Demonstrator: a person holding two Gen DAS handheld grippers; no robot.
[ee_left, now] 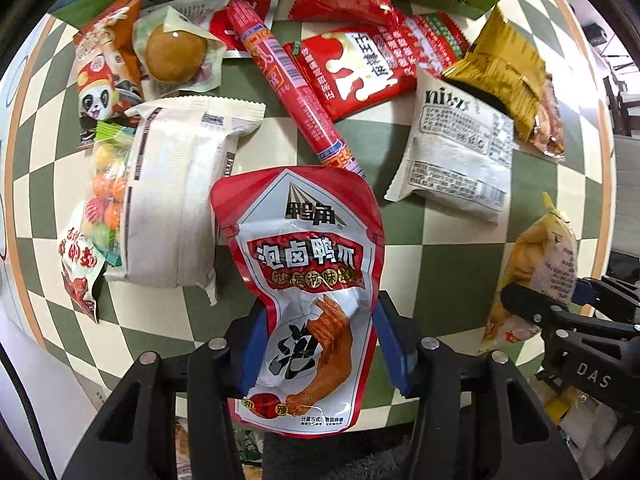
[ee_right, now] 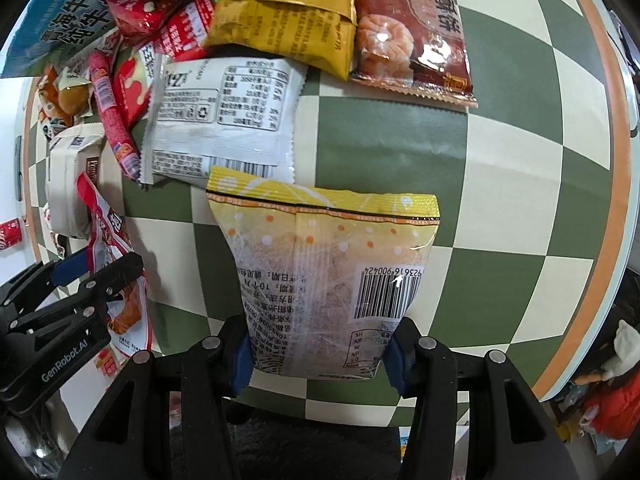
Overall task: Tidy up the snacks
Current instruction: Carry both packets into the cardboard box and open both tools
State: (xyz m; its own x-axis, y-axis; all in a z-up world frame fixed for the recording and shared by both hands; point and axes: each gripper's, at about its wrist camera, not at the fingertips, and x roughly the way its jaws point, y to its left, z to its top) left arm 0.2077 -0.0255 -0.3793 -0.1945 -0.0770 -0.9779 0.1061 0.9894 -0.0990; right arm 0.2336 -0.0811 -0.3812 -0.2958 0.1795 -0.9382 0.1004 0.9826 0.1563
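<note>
Two grippers each clamp a snack: left gripper red pouch, right gripper yellow bag; next, placing them apart.

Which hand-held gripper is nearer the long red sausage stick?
Left. The left hand-held gripper, holding the duck-claw pouch, sits just below the sausage stick; the right hand-held gripper is farther right.

- A round table with green-and-cream checks and an orange rim.
- Dark furniture beyond its far edge, blurred.
- Grey rug below the near edge.
</note>
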